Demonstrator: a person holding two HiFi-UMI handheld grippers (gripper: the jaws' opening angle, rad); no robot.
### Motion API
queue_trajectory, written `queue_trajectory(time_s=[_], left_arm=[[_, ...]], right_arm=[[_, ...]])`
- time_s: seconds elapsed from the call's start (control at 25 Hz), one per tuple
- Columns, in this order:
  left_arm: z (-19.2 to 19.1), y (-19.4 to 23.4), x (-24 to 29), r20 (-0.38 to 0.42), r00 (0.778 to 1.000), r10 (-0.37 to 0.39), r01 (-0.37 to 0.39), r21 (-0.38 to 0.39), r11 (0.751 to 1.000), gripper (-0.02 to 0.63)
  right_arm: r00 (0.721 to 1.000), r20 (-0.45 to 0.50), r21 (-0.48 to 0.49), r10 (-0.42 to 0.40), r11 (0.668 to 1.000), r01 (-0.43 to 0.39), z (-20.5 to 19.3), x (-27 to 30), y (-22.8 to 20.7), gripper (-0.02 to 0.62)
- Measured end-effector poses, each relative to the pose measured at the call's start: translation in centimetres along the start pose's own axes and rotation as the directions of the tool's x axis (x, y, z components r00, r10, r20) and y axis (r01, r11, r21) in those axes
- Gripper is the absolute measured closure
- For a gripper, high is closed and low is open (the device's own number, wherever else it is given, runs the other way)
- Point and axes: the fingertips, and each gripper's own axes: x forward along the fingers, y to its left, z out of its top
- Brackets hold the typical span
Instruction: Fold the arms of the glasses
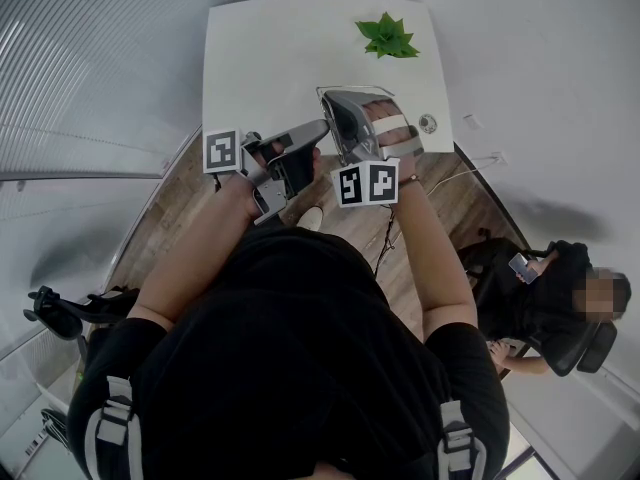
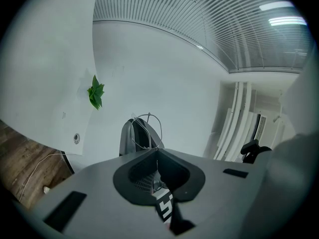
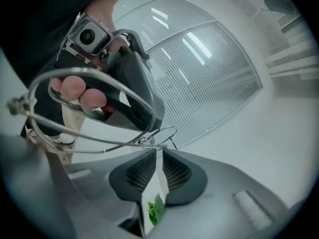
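Note:
The glasses are thin wire-framed ones, held in the air between both grippers above the near edge of the white table. My left gripper is shut on the frame, and the wire loop rises straight from its tips. In the right gripper view one long wire arm runs in from the left to the tips of my right gripper. A narrow gap wider than the wire shows between its pads. In the head view the left gripper and right gripper meet tip to tip.
A green leafy sprig lies at the table's far end, and a round grommet sits near its right edge. Wooden floor with a thin cable is below. A seated person is at the right and a chair at the left.

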Motion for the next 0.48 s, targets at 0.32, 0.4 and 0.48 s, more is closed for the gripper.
queue_trajectory(time_s=[0.32, 0.4, 0.48], left_arm=[[0.1, -0.2, -0.1, 0.012, 1.0, -0.003, 0.003, 0.01, 1.0, 0.594], [0.2, -0.2, -0.1, 0.017, 1.0, -0.006, 0.006, 0.011, 1.0, 0.594], [0.3, -0.3, -0.2, 0.02, 1.0, -0.006, 0.006, 0.012, 1.0, 0.594]], right_arm=[[1.0, -0.006, -0.001, 0.011, 1.0, -0.011, -0.2, -0.6, 0.4, 0.529], [1.0, -0.008, 0.013, 0.007, 1.0, -0.007, -0.3, -0.7, 0.3, 0.522], [1.0, -0.011, 0.032, 0.001, 0.999, 0.0, -0.6, -1.0, 0.1, 0.518]])
